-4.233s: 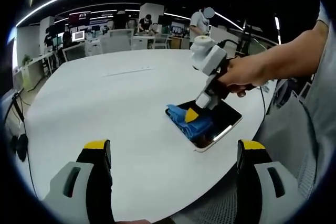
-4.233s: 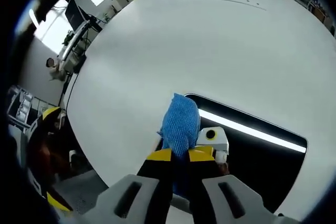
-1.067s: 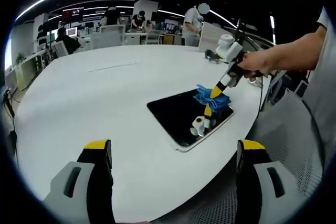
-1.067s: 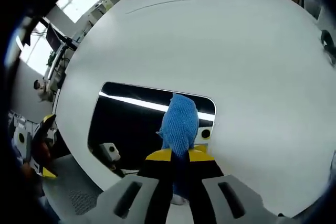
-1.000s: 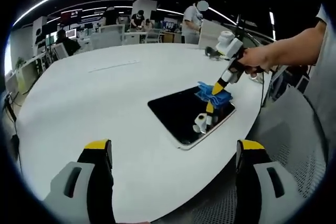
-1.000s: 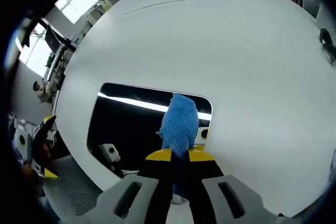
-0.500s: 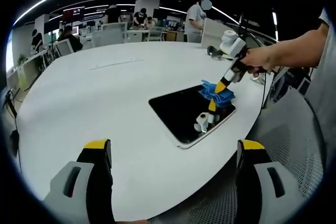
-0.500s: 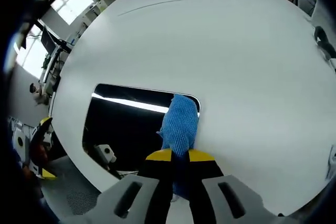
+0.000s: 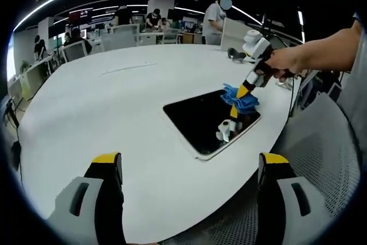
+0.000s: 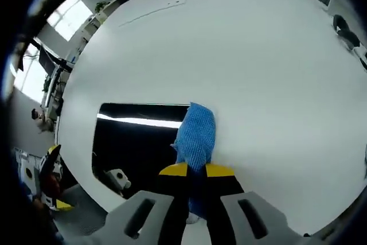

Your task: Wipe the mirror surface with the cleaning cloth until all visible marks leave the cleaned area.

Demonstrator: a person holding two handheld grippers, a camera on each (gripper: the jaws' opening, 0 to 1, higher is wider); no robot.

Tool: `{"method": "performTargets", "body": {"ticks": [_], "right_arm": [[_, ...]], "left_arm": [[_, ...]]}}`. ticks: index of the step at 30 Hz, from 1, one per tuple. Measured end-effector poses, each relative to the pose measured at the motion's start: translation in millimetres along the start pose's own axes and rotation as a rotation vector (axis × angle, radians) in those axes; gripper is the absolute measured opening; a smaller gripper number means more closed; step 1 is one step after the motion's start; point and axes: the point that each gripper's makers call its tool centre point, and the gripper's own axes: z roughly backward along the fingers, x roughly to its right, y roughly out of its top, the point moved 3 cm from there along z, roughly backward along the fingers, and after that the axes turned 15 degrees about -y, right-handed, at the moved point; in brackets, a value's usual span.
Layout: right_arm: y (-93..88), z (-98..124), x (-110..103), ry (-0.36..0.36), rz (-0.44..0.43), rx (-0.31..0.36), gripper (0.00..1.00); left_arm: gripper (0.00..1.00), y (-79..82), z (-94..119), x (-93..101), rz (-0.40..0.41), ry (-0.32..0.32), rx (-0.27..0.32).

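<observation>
Right gripper (image 10: 195, 170) pinches the cloth (image 10: 196, 133) at what looks like the mirror's (image 10: 137, 142) edge, left gripper's (image 9: 192, 167) fingers wide over the bench (image 9: 114, 101).

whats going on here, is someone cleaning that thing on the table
Yes. A person holds the right gripper, shut on a blue cleaning cloth, and presses the cloth onto one end of a dark rectangular mirror lying flat near the edge of a round white table. The left gripper hovers open, away from the mirror. No marks can be made out on the glass.
</observation>
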Motion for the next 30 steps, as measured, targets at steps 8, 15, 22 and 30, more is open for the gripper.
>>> {"method": "performTargets", "body": {"ticks": [8, 15, 22, 30], "right_arm": [[-6.6, 3, -5, -0.026, 0.017, 0.016, 0.03], [-16.7, 9, -8, -0.032, 0.025, 0.023, 0.03], [-29.6, 13, -11, -0.026, 0.026, 0.019, 0.03], [-38.6, 15, -12, -0.037, 0.01, 0.015, 0.03]], "left_arm": [[0.97, 0.6, 1, 1.5, -0.021, 0.003, 0.0], [0.98, 0.0, 0, 2.9, -0.028, 0.003, -0.005], [0.98, 0.4, 1, 2.5, -0.025, 0.008, 0.006], [0.98, -0.6, 1, 4.8, -0.035, -0.005, 0.002]]}}
